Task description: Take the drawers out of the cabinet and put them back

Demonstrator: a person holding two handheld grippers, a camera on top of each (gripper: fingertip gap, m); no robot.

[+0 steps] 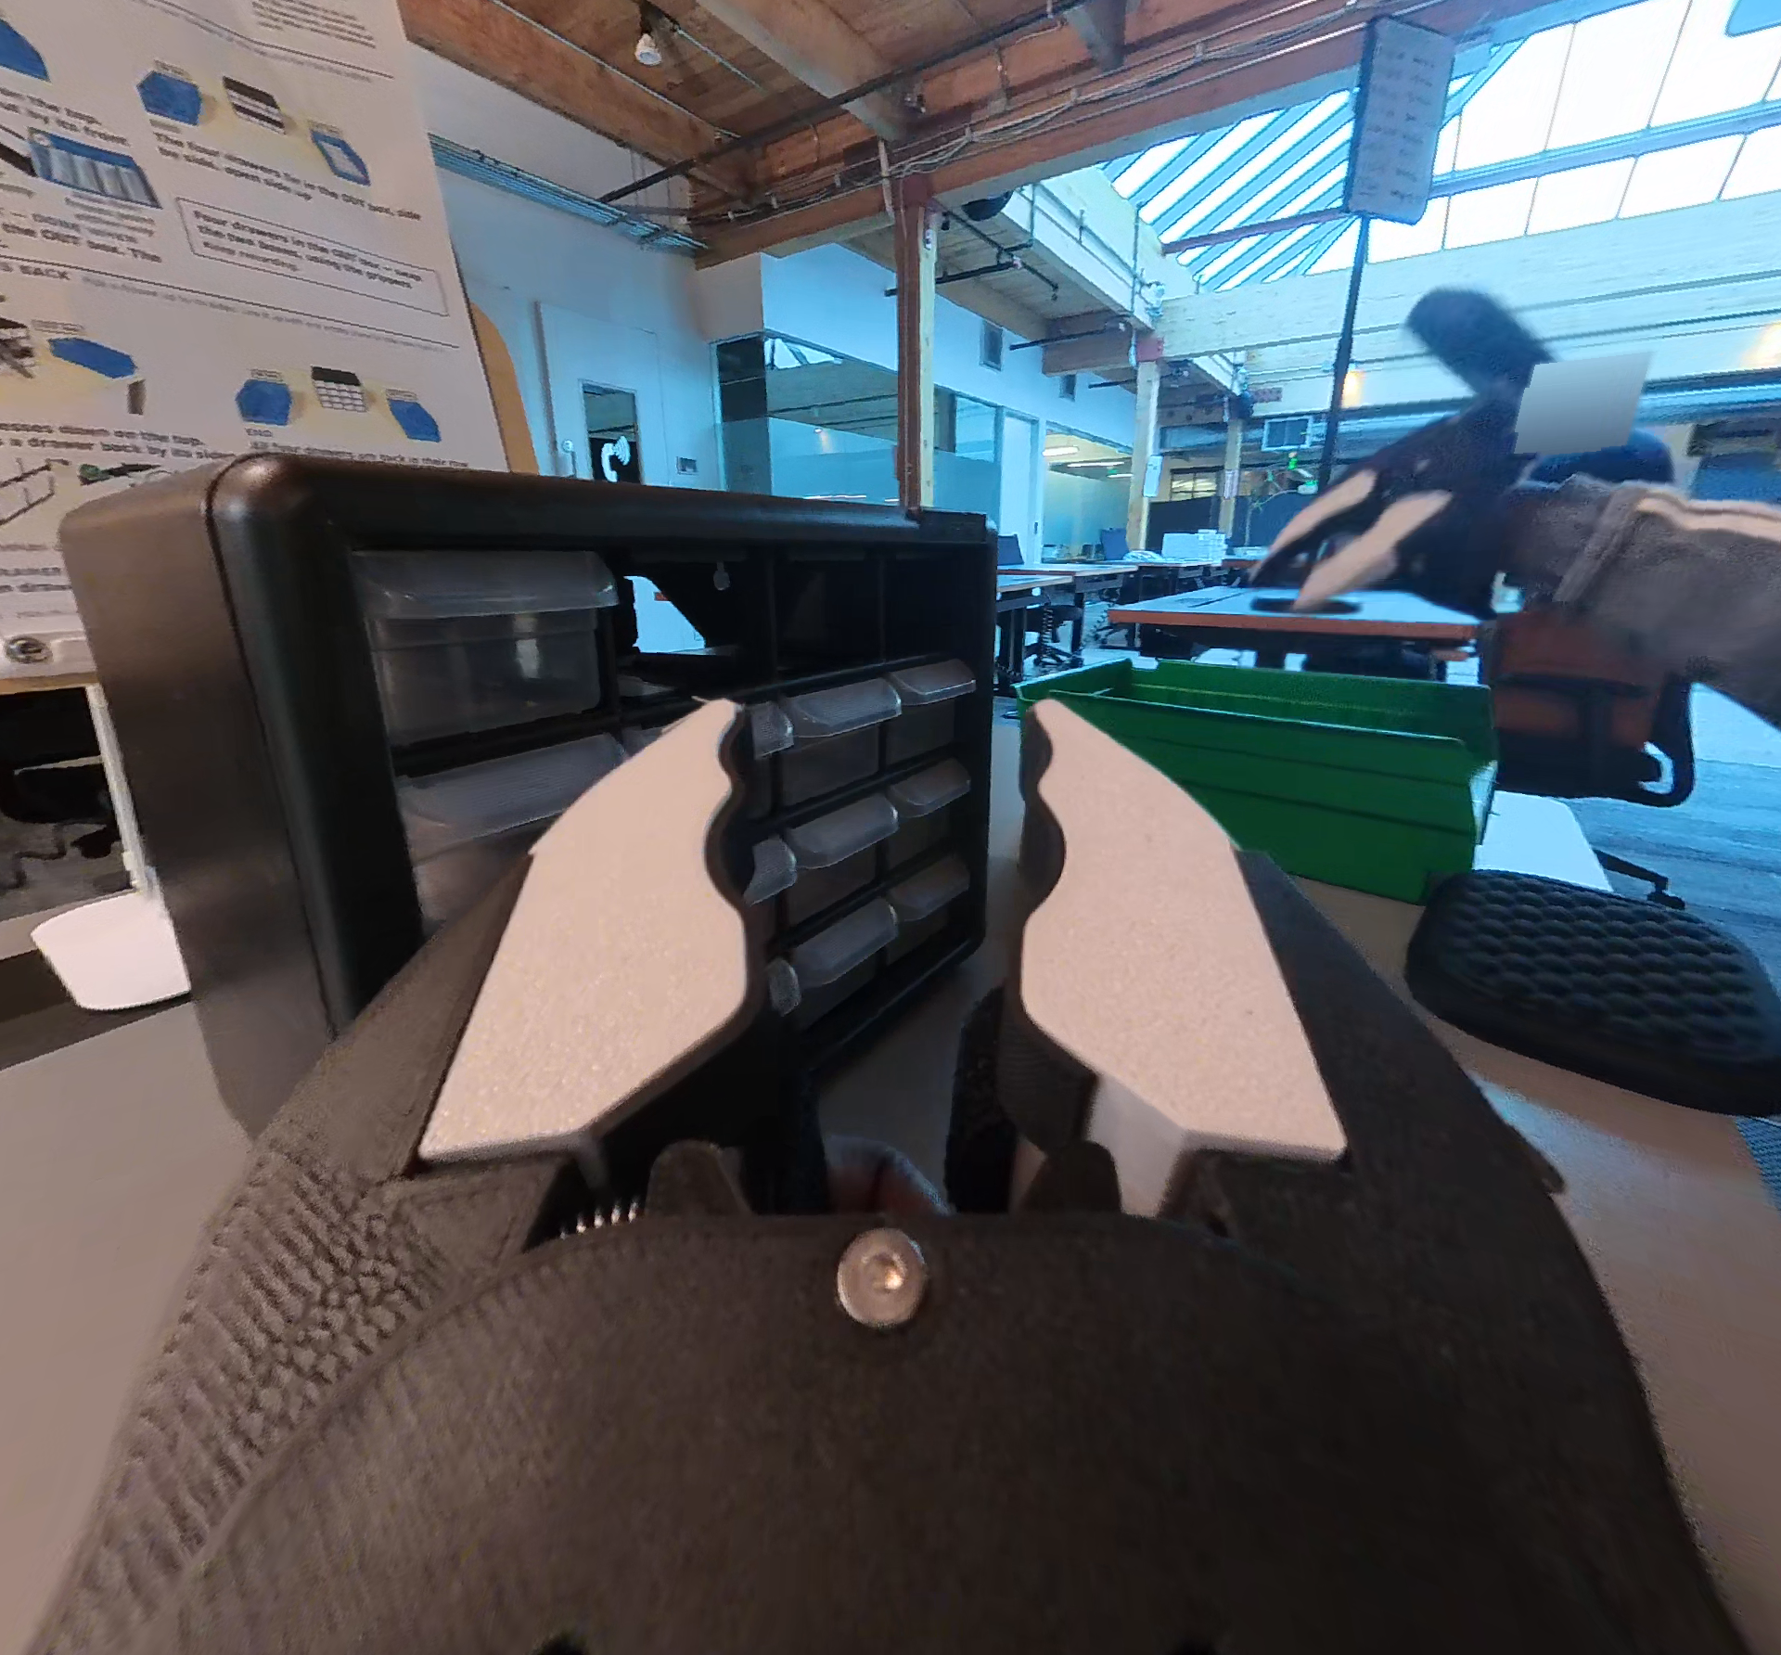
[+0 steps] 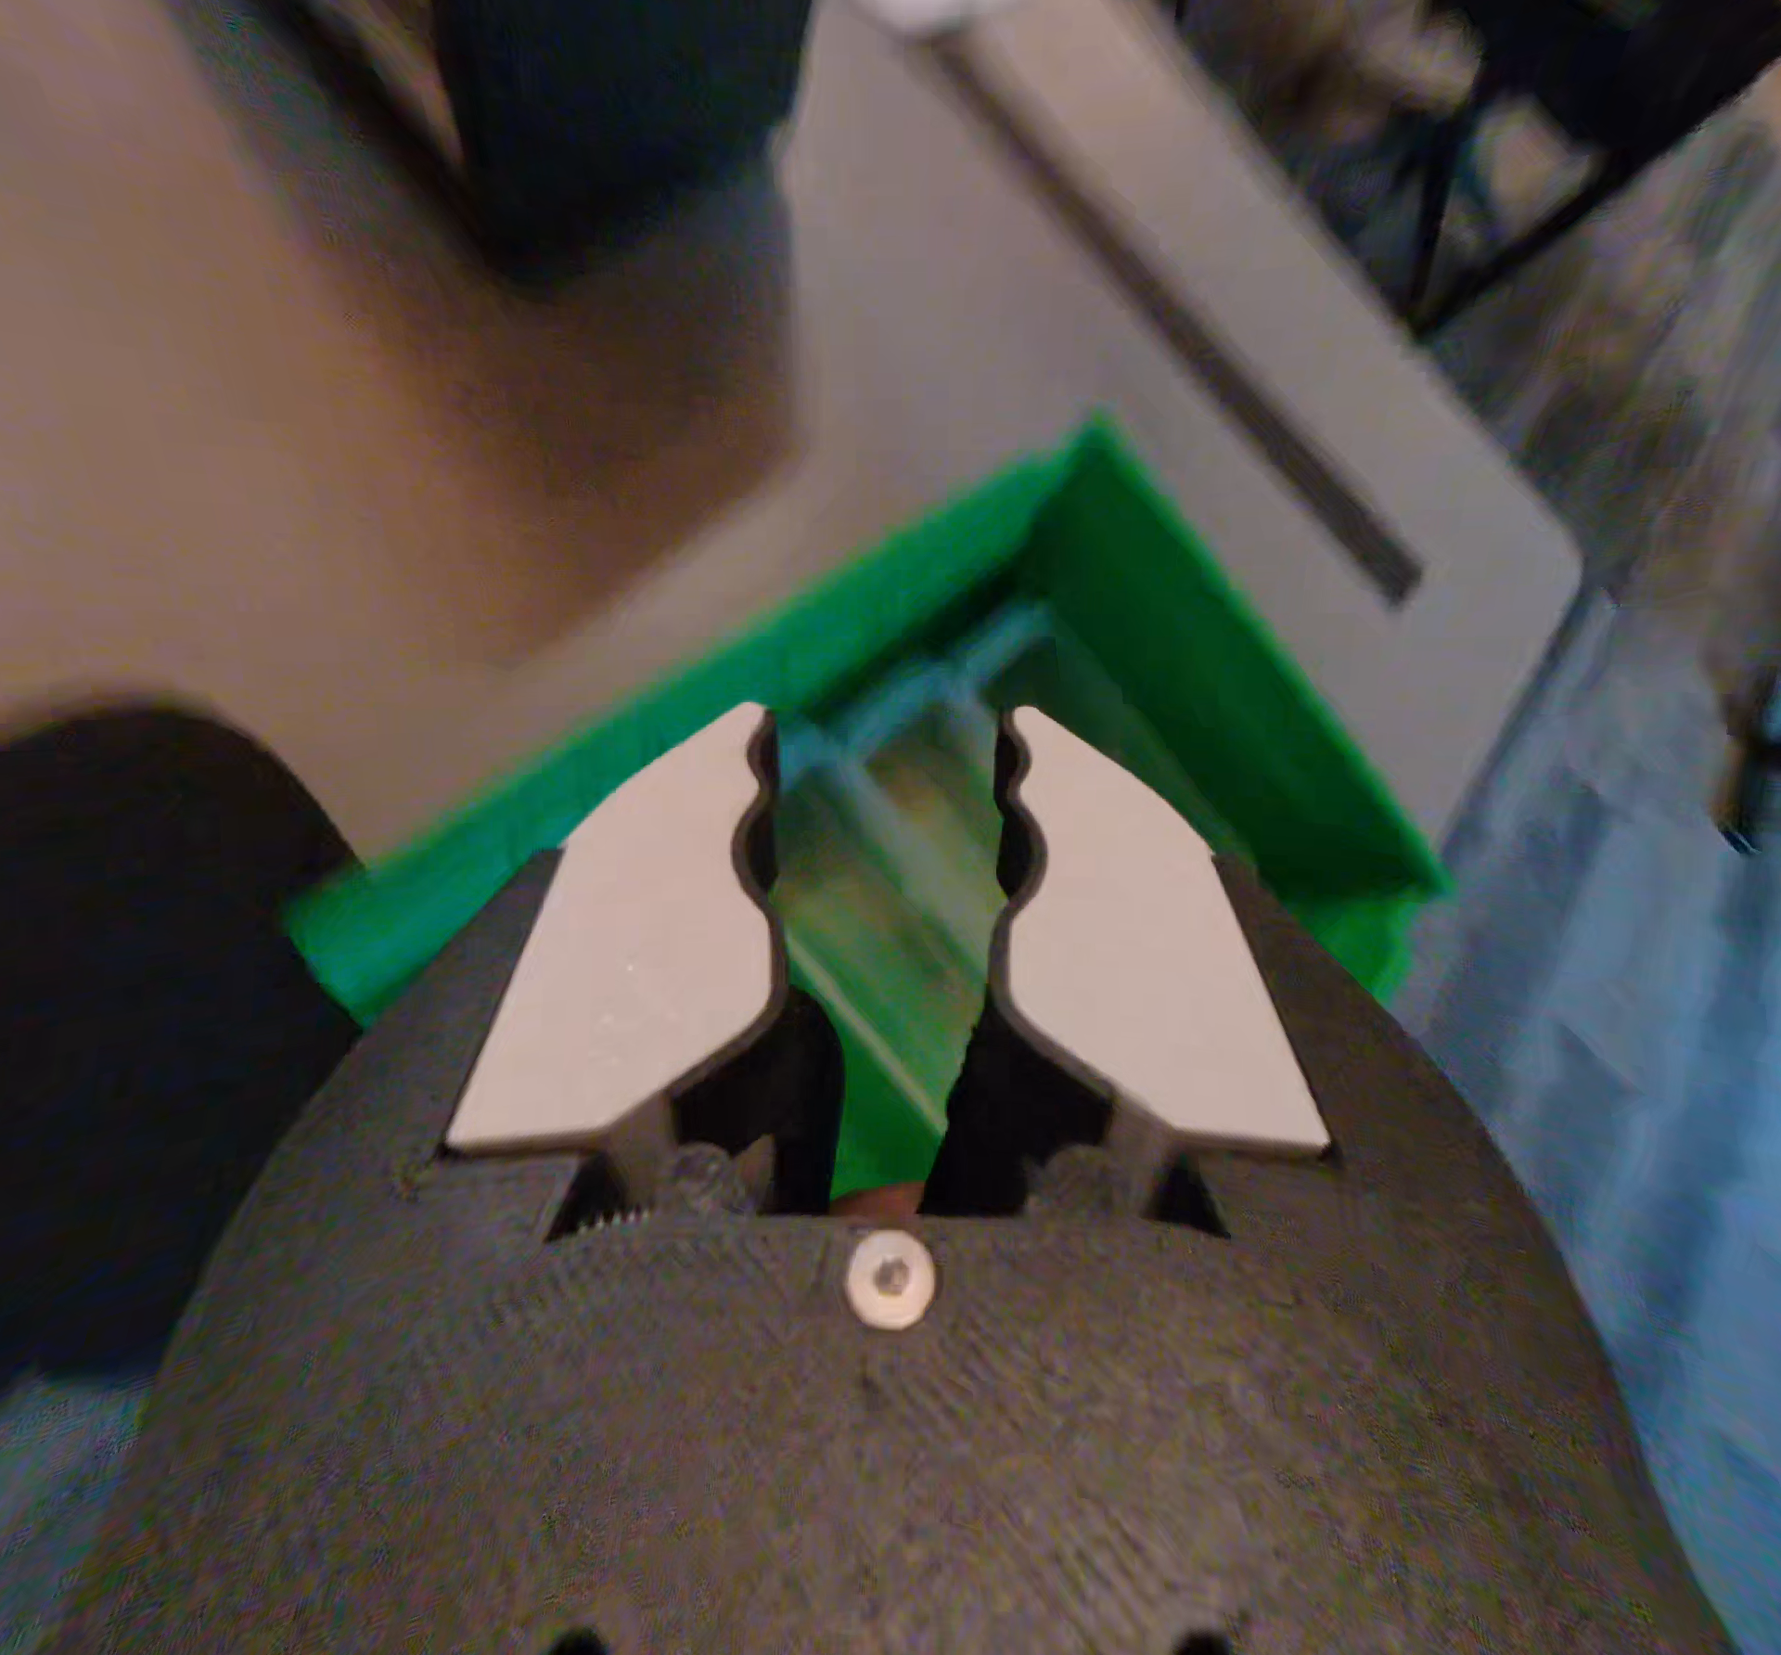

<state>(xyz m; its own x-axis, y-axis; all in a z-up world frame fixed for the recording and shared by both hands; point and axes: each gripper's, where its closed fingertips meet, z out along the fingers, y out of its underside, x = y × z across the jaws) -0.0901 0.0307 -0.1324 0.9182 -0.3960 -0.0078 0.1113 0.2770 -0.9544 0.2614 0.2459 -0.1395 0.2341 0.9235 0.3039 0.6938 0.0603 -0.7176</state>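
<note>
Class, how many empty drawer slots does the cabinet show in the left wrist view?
3, side by side in the top row of the cabinet, right of the clear drawer: near slot, middle slot, far slot. The left gripper hides some lower slots.

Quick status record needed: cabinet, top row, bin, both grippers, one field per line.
cabinet: black drawer cabinet upright on the table, front facing the left gripper
top row: one clear drawer in the leftmost slot; the three slots to its right are empty
lower rows: small clear drawers seated
bin: green bin right of the cabinet; right wrist view shows clear drawers inside, blurred
left gripper: open, empty, before the cabinet
right gripper: open, empty, above the bin
</note>
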